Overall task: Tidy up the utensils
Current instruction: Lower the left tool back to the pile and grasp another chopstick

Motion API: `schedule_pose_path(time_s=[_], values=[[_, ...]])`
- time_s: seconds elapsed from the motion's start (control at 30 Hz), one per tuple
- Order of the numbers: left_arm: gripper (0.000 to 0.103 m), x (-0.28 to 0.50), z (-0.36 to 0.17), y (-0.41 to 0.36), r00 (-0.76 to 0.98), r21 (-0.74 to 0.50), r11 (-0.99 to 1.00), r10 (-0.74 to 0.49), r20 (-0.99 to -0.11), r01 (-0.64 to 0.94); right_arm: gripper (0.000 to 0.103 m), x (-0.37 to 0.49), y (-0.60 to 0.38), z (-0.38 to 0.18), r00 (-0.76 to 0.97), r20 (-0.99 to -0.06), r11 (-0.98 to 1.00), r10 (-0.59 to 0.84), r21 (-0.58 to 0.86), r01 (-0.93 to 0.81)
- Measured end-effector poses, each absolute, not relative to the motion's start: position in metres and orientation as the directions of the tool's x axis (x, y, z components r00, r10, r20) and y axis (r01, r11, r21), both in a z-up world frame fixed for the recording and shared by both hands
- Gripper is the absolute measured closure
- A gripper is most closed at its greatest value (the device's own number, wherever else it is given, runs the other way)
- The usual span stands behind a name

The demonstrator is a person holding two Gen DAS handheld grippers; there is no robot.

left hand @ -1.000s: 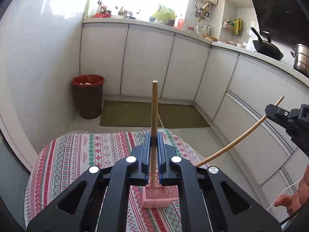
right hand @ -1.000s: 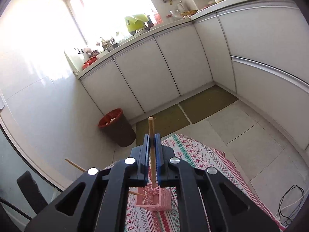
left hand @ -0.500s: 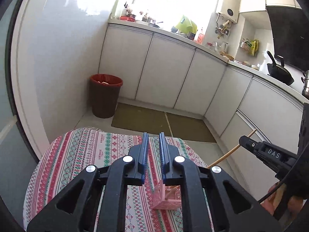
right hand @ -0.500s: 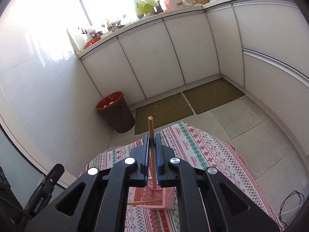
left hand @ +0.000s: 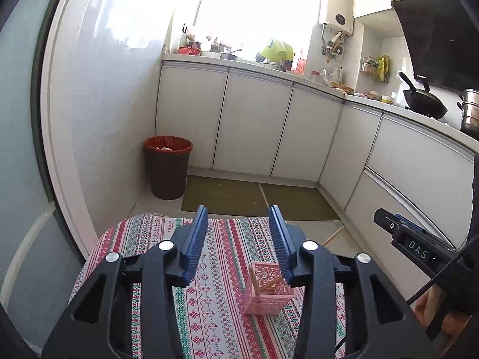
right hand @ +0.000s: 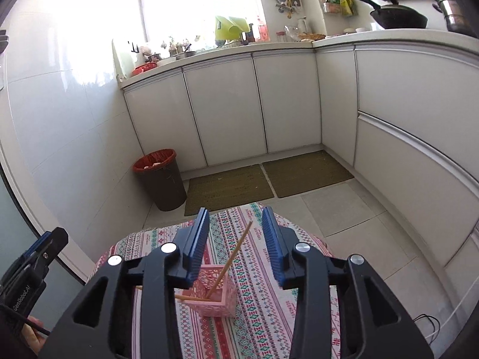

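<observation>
A small pink lattice holder (left hand: 268, 294) stands on the patterned tablecloth (left hand: 209, 299); it also shows in the right wrist view (right hand: 214, 291). Two wooden chopsticks lean in it: one (right hand: 232, 258) tilts up to the right, one (right hand: 188, 298) lies low across the rim. In the left wrist view one stick (left hand: 253, 279) stands in the holder and another (left hand: 332, 236) pokes out past my right finger. My left gripper (left hand: 238, 239) is open and empty above the holder. My right gripper (right hand: 236, 242) is open and empty too.
A round table with a striped cloth (right hand: 257, 284). A brown bin with a red liner (left hand: 167, 166) stands by the wall. White cabinets (left hand: 254, 125) line the back and right. Two green mats (left hand: 257, 197) lie on the floor.
Both grippers let go of their chopsticks, left first, then right, and opened wide. The two sticks now rest in the pink holder. Both grippers have pulled back a little.
</observation>
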State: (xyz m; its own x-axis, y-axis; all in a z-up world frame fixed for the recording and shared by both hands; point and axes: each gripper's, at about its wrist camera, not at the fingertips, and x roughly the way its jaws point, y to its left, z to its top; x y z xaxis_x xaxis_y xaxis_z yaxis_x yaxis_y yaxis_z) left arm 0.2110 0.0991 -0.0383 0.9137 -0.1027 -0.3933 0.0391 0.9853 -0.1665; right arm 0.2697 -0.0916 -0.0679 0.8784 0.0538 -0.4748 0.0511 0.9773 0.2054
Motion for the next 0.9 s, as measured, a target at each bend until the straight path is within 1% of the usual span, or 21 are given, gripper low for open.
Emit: schedule_pose_path(time_s=[0.07,0.17,0.2,0.23,0.27,0.3,0.33,0.37,0.43,0.47,0.53,0.7,0.8,0.9], values=[[0.043,0.197,-0.035,0.095,0.921,-0.155,0.988,-0.087,-0.38,0.029,0.047,0.253,-0.094,-0.065,0.884,-0.466,0.98,0.033,0.19,0.063],[0.031,0.177,-0.032,0.088,0.926,-0.144,0.989,-0.076,-0.37,0.023,0.036,0.227,-0.097,-0.06,0.889,-0.458,0.983,0.003,0.165,0.082],[0.028,0.172,-0.031,0.085,0.925,-0.138,0.99,-0.074,-0.373,0.023,0.03,0.22,-0.098,-0.059,0.89,-0.456,0.984,-0.009,0.156,0.09],[0.024,0.166,-0.031,0.083,0.924,-0.132,0.991,-0.072,-0.375,0.023,0.023,0.21,-0.1,-0.058,0.892,-0.451,0.984,-0.029,0.142,0.104],[0.019,0.162,-0.03,0.081,0.924,-0.127,0.992,-0.069,-0.377,0.022,0.019,0.2,-0.102,-0.057,0.896,-0.442,0.984,-0.049,0.13,0.118],[0.016,0.157,-0.031,0.078,0.922,-0.119,0.993,-0.066,-0.381,0.022,0.012,0.19,-0.105,-0.057,0.9,-0.429,0.984,-0.073,0.119,0.136],[0.011,0.152,-0.033,0.075,0.92,-0.11,0.994,-0.066,-0.387,0.025,0.006,0.181,-0.108,-0.057,0.903,-0.417,0.982,-0.098,0.106,0.156],[0.006,0.148,-0.036,0.073,0.916,-0.099,0.995,-0.067,-0.396,0.03,0.006,0.17,-0.112,-0.059,0.905,-0.406,0.98,-0.125,0.094,0.177],[0.007,0.144,-0.044,0.066,0.902,-0.071,0.996,-0.081,-0.425,0.056,0.006,0.15,-0.123,-0.065,0.901,-0.4,0.973,-0.169,0.076,0.217],[0.007,0.144,-0.049,0.061,0.885,-0.052,0.995,-0.096,-0.456,0.081,0.006,0.14,-0.13,-0.07,0.894,-0.412,0.971,-0.175,0.078,0.226],[0.007,0.146,-0.063,0.05,0.843,-0.018,0.989,-0.133,-0.522,0.145,0.006,0.122,-0.146,-0.084,0.87,-0.467,0.967,-0.158,0.105,0.232],[0.007,0.157,-0.102,0.017,0.716,0.028,0.957,-0.197,-0.669,0.289,0.006,0.081,-0.177,-0.127,0.774,-0.63,0.952,-0.062,0.195,0.235],[0.007,0.166,-0.125,-0.006,0.626,0.049,0.925,-0.215,-0.75,0.377,0.006,0.063,-0.185,-0.152,0.712,-0.702,0.94,-0.017,0.233,0.251],[0.007,0.177,-0.151,-0.028,0.52,0.055,0.89,-0.213,-0.827,0.453,0.006,0.052,-0.187,-0.173,0.654,-0.754,0.928,0.052,0.278,0.247]])
